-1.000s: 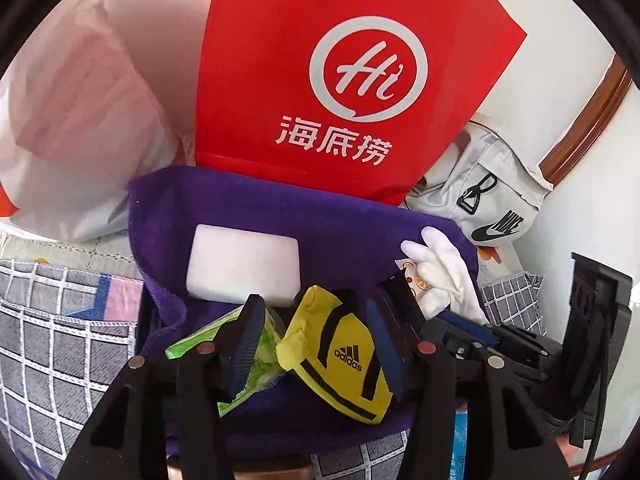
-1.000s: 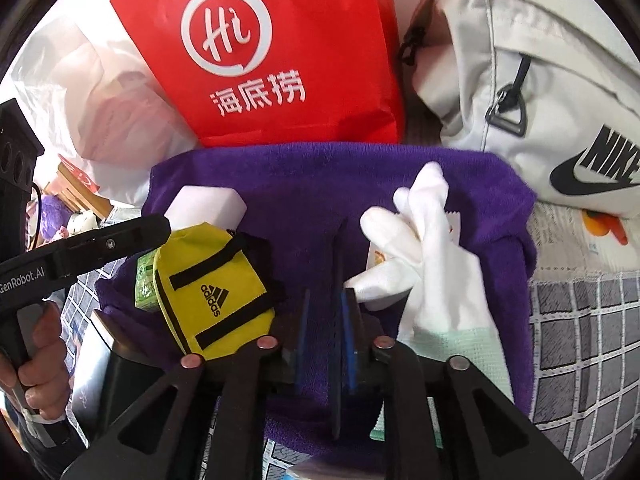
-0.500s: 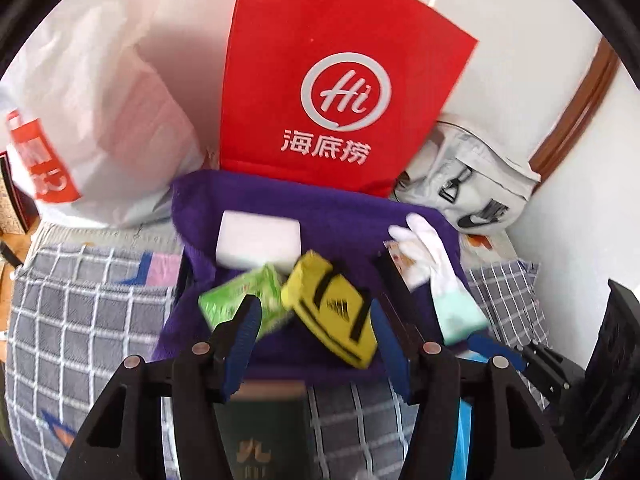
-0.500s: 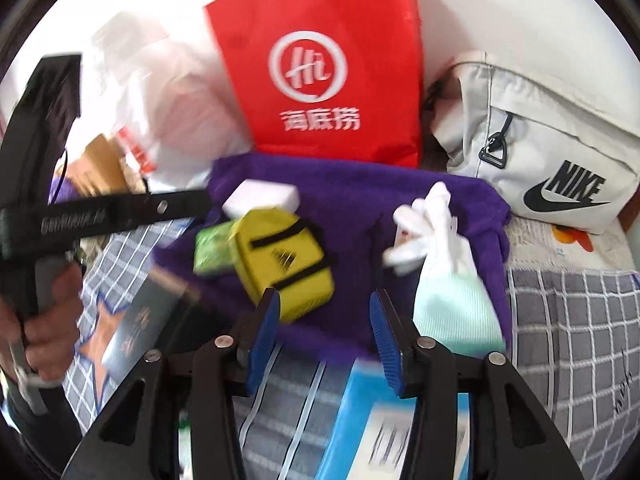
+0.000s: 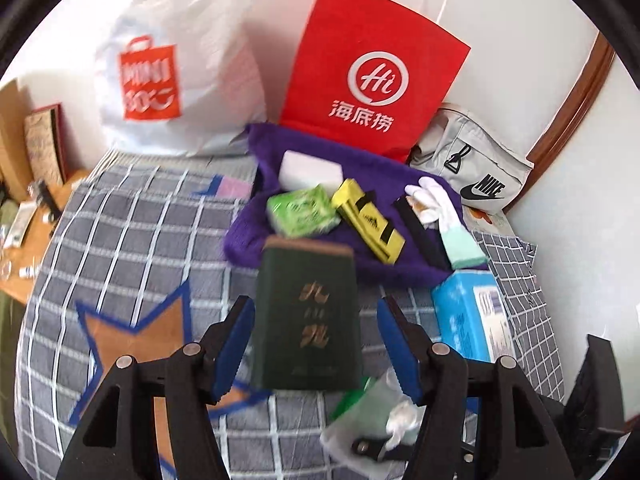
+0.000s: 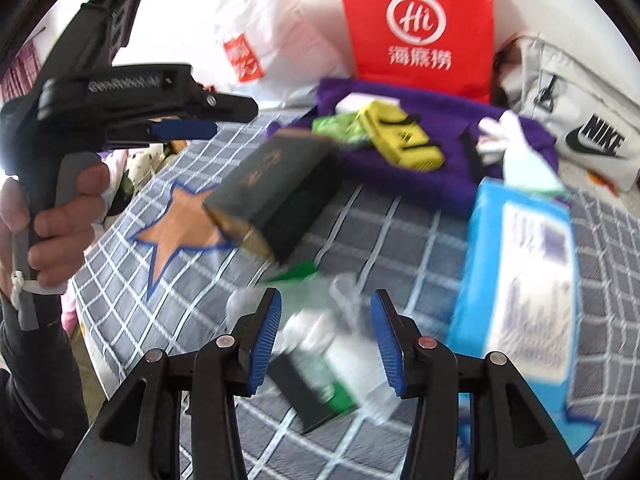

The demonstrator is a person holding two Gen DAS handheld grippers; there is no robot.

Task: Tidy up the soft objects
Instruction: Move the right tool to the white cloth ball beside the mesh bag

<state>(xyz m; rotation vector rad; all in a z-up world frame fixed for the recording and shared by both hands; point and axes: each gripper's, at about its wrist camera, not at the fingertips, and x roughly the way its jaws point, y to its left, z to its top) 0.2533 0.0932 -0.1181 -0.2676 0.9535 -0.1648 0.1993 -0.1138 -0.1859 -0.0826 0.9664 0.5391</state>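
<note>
Your left gripper (image 5: pixel 316 344) and right gripper (image 6: pixel 326 338) have just spread their jaws, gripping nothing. The yellow pouch (image 5: pixel 368 220), white glove (image 5: pixel 434 204) and green packet (image 5: pixel 302 210) lie on the purple towel (image 5: pixel 400 176).

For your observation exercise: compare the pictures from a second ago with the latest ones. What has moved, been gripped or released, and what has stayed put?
Both grippers pulled back from the purple towel, bringing the dark green box and blue box into view. The left gripper let go of the yellow pouch and its fingers have just been opening. The right gripper opened too, holding nothing. The pouch, white glove and red bag stayed put.
</note>
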